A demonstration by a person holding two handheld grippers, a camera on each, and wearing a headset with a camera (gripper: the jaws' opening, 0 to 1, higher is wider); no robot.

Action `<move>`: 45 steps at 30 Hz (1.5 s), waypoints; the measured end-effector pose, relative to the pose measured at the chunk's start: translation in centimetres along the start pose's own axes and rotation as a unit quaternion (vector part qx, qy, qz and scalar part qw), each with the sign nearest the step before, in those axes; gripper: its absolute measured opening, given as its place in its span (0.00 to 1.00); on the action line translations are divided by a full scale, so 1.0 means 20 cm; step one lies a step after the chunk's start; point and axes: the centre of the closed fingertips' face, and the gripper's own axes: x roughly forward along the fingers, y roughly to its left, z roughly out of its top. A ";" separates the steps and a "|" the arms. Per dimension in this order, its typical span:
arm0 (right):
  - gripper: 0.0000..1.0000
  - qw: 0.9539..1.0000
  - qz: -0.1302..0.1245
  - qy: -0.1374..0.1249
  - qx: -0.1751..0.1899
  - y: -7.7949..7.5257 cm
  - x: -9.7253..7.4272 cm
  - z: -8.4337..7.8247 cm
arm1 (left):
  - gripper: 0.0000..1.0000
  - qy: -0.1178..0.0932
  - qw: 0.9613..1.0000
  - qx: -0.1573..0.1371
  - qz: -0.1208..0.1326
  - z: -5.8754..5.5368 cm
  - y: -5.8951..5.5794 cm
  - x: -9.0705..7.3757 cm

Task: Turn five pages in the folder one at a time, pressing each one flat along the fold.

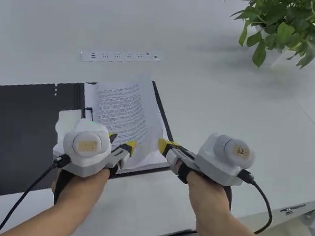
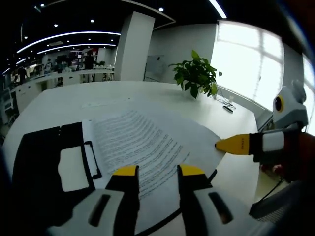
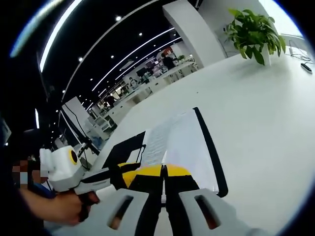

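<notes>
White table [image 1: 227, 100] bears folder [image 1: 29, 138]; head view reveals power strip [image 1: 121, 56]

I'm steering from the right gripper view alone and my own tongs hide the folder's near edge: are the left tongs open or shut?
Observer: Open; in the left gripper view the left tongs stand apart, the printed page showing between their tips.
Operator: What sits on the folder's black side?
Observer: A white card lies on that black inside cover.
Operator: And beyond the folder?
Observer: The head view shows a white power strip on the table past its far edge.
</notes>
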 end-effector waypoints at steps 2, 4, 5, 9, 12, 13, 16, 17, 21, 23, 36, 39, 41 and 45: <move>0.00 1.000 0.009 -0.005 -0.003 0.05 -0.01 0.02 | 0.31 -0.006 1.000 0.003 0.004 0.02 0.02 -0.05; 0.00 1.000 0.018 -0.011 -0.007 0.11 -0.01 0.04 | 0.32 -0.015 1.000 0.003 0.008 0.05 0.05 -0.11; 0.00 1.000 0.022 -0.013 -0.009 0.13 -0.01 0.04 | 0.33 -0.017 1.000 0.005 0.009 0.05 0.06 -0.13; 0.00 0.998 0.046 -0.022 -0.022 0.25 -0.01 0.07 | 0.35 -0.027 0.999 0.006 0.019 0.08 0.13 -0.25; 0.00 0.998 0.057 -0.026 -0.026 0.33 0.00 0.08 | 0.36 -0.037 0.999 0.013 0.029 0.10 0.18 -0.33; 0.00 0.997 0.063 -0.028 -0.031 0.36 0.00 0.08 | 0.36 -0.036 0.999 0.014 0.030 0.10 0.19 -0.35; 0.00 0.996 0.078 -0.027 -0.039 0.45 0.02 0.08 | 0.37 -0.045 0.998 0.015 0.042 0.12 0.25 -0.44; 0.00 0.995 0.084 -0.027 -0.041 0.48 0.03 0.08 | 0.37 -0.047 0.998 0.014 0.044 0.12 0.26 -0.46; 0.00 0.992 0.110 -0.018 -0.062 0.62 0.08 0.04 | 0.38 -0.055 0.997 0.012 0.062 0.13 0.35 -0.58; 0.00 0.990 0.122 -0.012 -0.069 0.69 0.10 0.02 | 0.38 -0.058 0.996 0.012 0.072 0.13 0.41 -0.64; 0.00 0.980 0.170 0.054 -0.093 0.99 0.31 -0.23 | 0.38 -0.066 0.989 0.004 0.131 0.09 0.66 -0.93; 0.00 0.979 0.168 0.070 -0.096 1.02 0.36 -0.30 | 0.38 -0.067 0.987 -0.003 0.145 0.08 0.72 -0.99; 0.00 0.977 0.166 0.083 -0.104 1.03 0.40 -0.35 | 0.38 -0.067 0.986 -0.005 0.150 0.07 0.75 -1.01; 0.00 0.974 0.166 0.109 -0.110 1.06 0.47 -0.46 | 0.38 -0.064 0.986 -0.009 0.157 0.05 0.78 -1.03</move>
